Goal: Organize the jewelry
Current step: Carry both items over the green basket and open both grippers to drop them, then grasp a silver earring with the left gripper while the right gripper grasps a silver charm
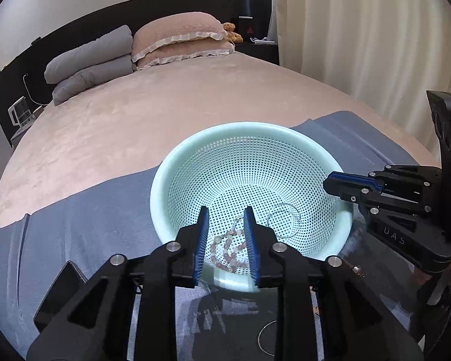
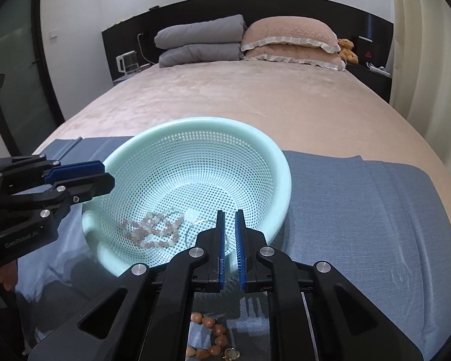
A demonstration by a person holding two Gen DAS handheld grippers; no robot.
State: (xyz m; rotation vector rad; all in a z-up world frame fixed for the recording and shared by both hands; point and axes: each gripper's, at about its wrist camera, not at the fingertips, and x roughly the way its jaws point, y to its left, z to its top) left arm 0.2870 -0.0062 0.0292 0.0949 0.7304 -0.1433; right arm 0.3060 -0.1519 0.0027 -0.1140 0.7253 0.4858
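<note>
A mint-green perforated basket (image 1: 195, 150) (image 2: 279, 162) stands on a blue cloth (image 1: 84, 219) (image 2: 360, 204) on the bed. In it lie a pink bead bracelet (image 1: 227, 248) (image 2: 153, 230) and a thin clear bangle (image 1: 282, 221) (image 2: 195, 225). My left gripper (image 1: 225, 216) is open and empty above the basket's near rim, over the beads. My right gripper (image 2: 230, 213) hangs over the near rim, jaws slightly apart and empty; it also shows in the left wrist view (image 1: 333, 183). An orange bead bracelet (image 2: 209, 334) lies below the right gripper.
A dark phone (image 1: 60, 294) lies on the cloth at the left. A small pendant (image 2: 231, 354) and a thin ring (image 1: 266, 338) lie on a glossy surface near me. Pillows (image 2: 288, 39) and folded grey duvets (image 2: 198, 40) sit at the headboard.
</note>
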